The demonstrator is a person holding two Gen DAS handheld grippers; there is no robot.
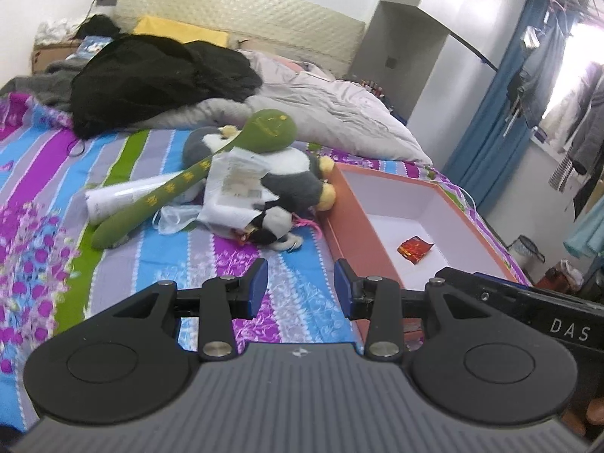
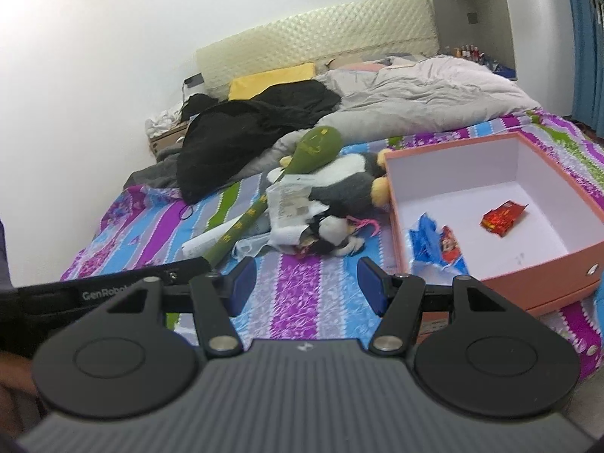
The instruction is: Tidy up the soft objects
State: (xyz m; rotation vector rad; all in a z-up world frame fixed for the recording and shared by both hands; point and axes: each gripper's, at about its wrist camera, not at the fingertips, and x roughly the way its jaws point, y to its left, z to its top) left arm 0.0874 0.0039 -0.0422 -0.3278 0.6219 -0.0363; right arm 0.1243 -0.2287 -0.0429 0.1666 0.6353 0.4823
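A pile of soft things lies mid-bed: a grey and white plush penguin (image 1: 290, 181) (image 2: 351, 185), a long green plush spoon shape (image 1: 211, 166) (image 2: 302, 158) across it, a small black and white plush (image 1: 273, 226) (image 2: 332, 232), and white paper or cloth (image 1: 234, 188). An open orange box (image 1: 355, 226) (image 2: 547, 283) stands to their right, holding a red packet (image 1: 415, 249) (image 2: 504, 219) and a blue wrapper (image 2: 434, 245). My left gripper (image 1: 301, 290) and right gripper (image 2: 304, 287) hover over the striped sheet in front of the pile, both open with nothing between the pads.
A black garment (image 1: 158, 79) (image 2: 245, 132) and a crumpled pale duvet (image 1: 332, 113) (image 2: 434, 94) lie farther back toward the padded headboard (image 1: 241, 11). A yellow pillow (image 2: 271, 79) sits by it. Blue curtains and hanging clothes (image 1: 528, 87) are right of the bed.
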